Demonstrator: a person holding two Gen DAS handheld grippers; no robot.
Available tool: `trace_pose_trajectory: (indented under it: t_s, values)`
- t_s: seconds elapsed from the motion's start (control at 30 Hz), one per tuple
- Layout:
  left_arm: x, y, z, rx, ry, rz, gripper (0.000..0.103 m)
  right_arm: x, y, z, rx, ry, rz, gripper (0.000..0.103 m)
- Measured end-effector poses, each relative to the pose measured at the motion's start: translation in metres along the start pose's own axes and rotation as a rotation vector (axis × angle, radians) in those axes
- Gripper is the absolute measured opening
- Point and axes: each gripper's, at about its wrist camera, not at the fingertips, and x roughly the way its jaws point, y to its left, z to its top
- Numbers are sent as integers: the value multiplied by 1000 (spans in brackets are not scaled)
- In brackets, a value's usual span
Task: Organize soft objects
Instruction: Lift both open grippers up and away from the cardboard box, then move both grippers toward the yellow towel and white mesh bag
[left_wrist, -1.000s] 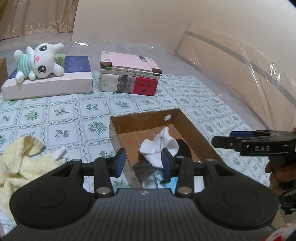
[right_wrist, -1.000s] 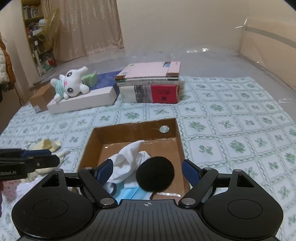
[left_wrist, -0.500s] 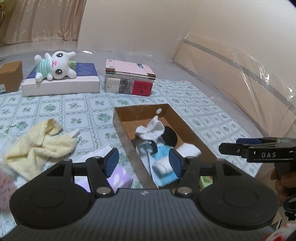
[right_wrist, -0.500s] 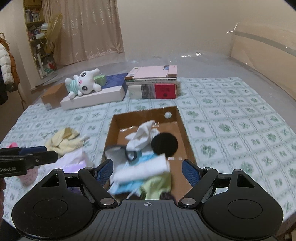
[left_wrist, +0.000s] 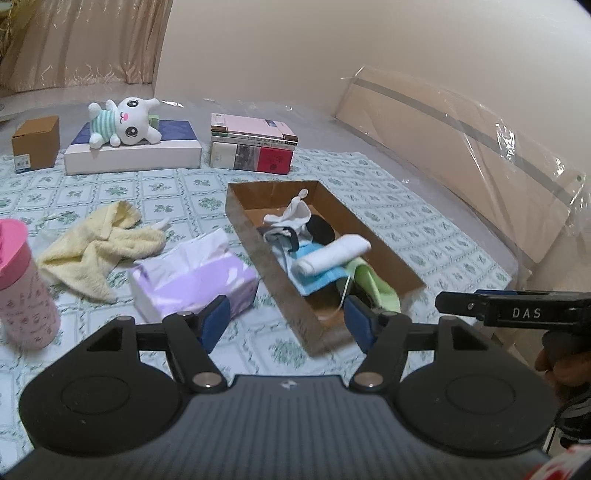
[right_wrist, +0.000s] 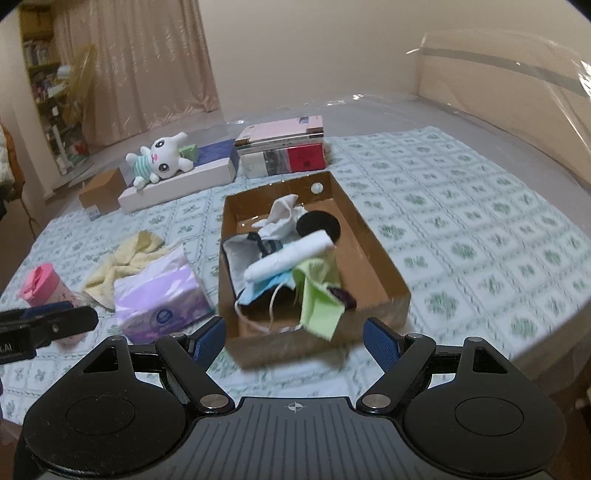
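Beside one cardboard box (right_wrist: 369, 236): one tissue pack (right_wrist: 159, 295), one towel (right_wrist: 125, 258).

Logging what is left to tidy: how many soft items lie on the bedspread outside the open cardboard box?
2: a crumpled yellow towel left of the open brown cardboard box, and a purple soft pack of tissues nearer the camera. The white plush bunny lies on a flat white box instead.

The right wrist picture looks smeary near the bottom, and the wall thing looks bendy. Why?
In the right wrist view, motion blur smears the near end of the cardboard box and the patterned cloth at right, and the fisheye lens bows the plastic-wrapped board. The left wrist view is sharper; there the tissue pack reads crisply, with glare streaks on the plastic wrap.
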Motion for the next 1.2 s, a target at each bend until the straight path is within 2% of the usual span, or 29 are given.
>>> trace_pose_trajectory:
  t_s: [0.2,0.43,0.73,1.2]
  values:
    - [-25,16,-24,21,1,16,65,-8,25,-32,23,6,20,81]
    - [-48,46,-42,35,15,78,65,3,67,-55,-2,41,98,81]
    - [-68,85,-56,-7,39,144,65,15,108,-60,-38,58,179,81]
    - [-75,111,-60,-40,34,173,65,27,134,-53,-77,63,212,81]
